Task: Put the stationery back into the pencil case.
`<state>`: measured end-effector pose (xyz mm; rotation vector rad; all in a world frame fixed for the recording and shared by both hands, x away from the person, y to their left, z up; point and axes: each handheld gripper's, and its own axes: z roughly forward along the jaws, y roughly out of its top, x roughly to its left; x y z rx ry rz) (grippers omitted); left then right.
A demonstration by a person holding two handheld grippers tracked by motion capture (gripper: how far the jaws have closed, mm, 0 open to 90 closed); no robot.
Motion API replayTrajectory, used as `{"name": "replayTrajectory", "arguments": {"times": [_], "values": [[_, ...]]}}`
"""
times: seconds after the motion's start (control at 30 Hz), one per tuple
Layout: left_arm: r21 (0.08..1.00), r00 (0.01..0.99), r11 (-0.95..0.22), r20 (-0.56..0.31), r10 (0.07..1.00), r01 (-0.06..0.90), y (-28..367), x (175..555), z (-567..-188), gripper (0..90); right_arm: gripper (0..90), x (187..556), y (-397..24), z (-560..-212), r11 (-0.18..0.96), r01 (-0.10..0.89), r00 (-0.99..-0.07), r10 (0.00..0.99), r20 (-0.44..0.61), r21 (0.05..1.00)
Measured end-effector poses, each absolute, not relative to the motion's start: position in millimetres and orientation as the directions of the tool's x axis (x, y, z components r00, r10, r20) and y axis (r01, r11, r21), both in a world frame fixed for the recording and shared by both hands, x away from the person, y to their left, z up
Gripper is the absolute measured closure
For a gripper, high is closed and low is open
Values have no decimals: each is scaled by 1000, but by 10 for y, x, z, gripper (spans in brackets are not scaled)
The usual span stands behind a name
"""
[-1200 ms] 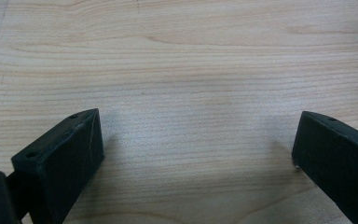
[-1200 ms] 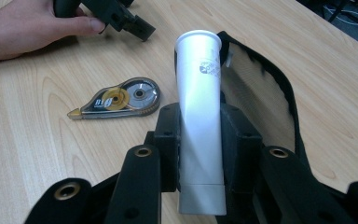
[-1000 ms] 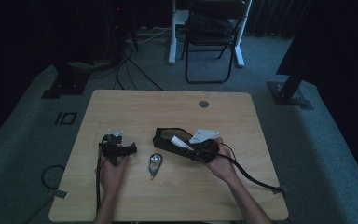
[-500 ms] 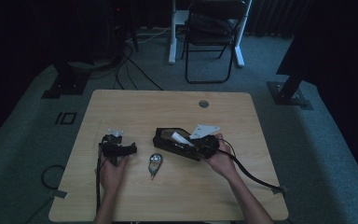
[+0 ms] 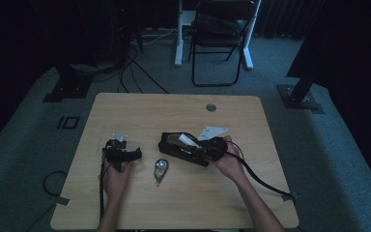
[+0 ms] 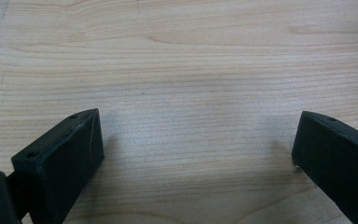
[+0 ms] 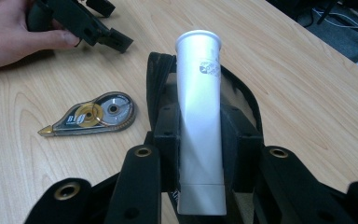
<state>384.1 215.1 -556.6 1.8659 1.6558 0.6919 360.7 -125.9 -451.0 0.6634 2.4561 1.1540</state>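
My right gripper is shut on a white plastic tube, its black jaws pressing on both sides of the tube. The tube points away from me over a black open pouch lying on the wooden table. From above, the right gripper with the tube is at the table's middle, above the pouch. My left gripper rests low on the table to the left, held by a hand. Its jaws stand open over bare wood.
A correction tape dispenser lies on the table between the two hands. A round cable hole sits near the table's far edge. Beyond the table stands a folding chair. Cables trail from both grippers off the near edge.
My right hand has shifted very slightly with the tube still gripped. The left hand and the correction tape have kept still.
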Motion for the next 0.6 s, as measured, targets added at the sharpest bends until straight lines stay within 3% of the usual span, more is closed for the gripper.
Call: {"name": "replayTrajectory", "arguments": {"times": [0.6], "values": [[695,110,-94,21,994,713,2151,3841,-5566,22,706,3730,-1269,-4534,553,275,-825,556,-103,786]]}}
